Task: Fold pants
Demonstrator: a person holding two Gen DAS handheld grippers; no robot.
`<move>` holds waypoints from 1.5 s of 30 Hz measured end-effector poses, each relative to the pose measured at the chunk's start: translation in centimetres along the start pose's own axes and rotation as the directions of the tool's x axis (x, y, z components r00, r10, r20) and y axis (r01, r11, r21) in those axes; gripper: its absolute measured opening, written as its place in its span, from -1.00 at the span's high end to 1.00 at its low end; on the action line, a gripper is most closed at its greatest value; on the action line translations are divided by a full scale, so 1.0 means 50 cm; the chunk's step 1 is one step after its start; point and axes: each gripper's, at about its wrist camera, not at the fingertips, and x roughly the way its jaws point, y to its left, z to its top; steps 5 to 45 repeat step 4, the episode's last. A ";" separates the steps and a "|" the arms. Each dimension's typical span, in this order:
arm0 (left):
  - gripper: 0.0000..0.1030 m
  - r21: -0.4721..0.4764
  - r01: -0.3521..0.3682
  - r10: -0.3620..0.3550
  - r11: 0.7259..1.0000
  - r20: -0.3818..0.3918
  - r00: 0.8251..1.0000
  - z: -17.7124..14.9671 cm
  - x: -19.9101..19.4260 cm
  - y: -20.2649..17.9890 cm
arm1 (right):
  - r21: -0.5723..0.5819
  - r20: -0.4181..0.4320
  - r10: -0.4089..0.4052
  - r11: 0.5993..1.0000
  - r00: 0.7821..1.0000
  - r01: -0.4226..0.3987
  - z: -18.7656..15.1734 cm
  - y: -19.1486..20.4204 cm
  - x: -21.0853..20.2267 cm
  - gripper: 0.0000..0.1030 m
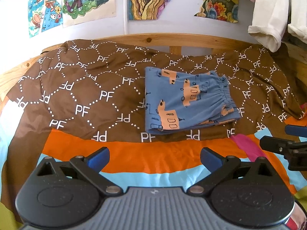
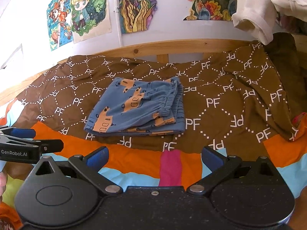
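Blue pants with orange car prints lie folded in a compact square on the brown "PF" cloth, elastic waistband to the right. They also show in the right wrist view. My left gripper is open and empty, hovering over the orange stripe short of the pants. My right gripper is open and empty, also short of the pants. Each gripper shows at the edge of the other's view: the right one, the left one.
The cloth lies on a striped orange, light-blue and pink bedspread. A wooden bed rail runs behind, under a wall of colourful drawings. White garments hang at the upper right.
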 end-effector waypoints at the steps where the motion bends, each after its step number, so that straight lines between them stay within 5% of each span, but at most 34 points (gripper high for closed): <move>1: -1.00 -0.001 -0.001 0.001 1.000 0.002 1.000 0.000 -0.001 0.000 | 0.000 -0.001 0.001 1.000 1.000 -0.001 0.000 0.000 0.000 -0.99; 45: -1.00 0.000 -0.005 0.005 1.000 0.005 1.000 0.000 -0.002 0.003 | 0.001 -0.002 0.001 1.000 1.000 -0.001 -0.001 0.000 0.000 -0.99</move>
